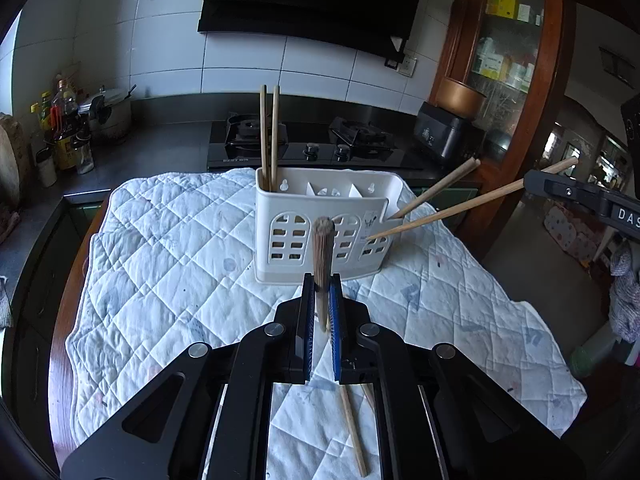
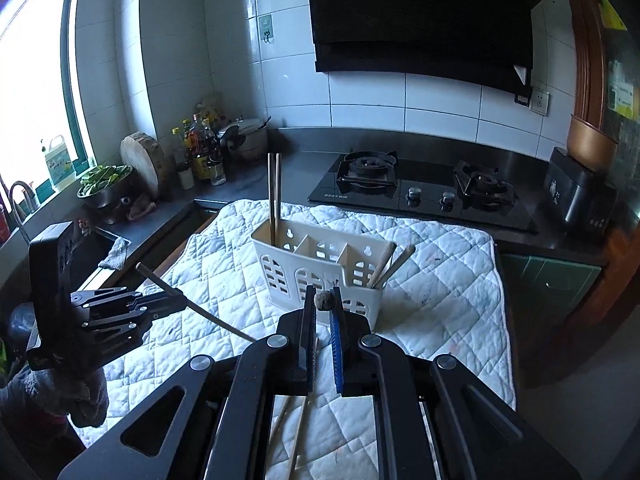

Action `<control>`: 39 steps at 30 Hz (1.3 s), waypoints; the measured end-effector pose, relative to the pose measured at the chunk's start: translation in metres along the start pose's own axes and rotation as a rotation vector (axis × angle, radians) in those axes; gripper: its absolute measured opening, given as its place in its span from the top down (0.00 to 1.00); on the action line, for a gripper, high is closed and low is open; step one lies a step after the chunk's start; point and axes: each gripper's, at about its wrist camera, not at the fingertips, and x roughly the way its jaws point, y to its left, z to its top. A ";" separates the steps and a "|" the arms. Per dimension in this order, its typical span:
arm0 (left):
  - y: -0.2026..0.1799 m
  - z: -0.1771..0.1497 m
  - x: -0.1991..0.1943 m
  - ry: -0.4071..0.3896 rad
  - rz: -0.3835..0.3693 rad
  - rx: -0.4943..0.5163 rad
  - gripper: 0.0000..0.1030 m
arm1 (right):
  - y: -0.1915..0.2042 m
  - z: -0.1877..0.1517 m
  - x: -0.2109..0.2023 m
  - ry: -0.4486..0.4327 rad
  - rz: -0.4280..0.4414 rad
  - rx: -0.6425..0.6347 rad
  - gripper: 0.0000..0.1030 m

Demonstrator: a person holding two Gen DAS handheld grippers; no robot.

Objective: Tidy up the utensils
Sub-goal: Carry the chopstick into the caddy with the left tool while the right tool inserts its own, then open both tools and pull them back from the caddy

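Left gripper (image 1: 321, 284) clamps chopstick (image 1: 322, 248) before caddy (image 1: 320, 216).

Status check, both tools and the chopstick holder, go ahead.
Left tool shut on a chopstick. Right tool shut on another chopstick. Holder upright on quilt, nothing blocking.

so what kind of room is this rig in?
Almost certainly a home kitchen: a two-burner gas hob under a black range hood, white wall tiles, and sauce bottles on the steel counter. The white utensil caddy sits on a quilted cloth.
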 end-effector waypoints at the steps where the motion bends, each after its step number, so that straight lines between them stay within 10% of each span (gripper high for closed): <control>1: 0.001 0.006 -0.001 -0.003 -0.003 0.002 0.94 | -0.002 0.006 -0.004 -0.005 -0.004 -0.007 0.94; 23: -0.006 0.135 -0.041 -0.262 0.100 0.046 0.94 | -0.029 0.056 0.021 0.010 -0.073 0.010 0.94; 39: 0.015 0.135 0.050 -0.082 0.132 0.013 0.94 | -0.034 0.041 0.075 0.115 -0.068 0.002 0.93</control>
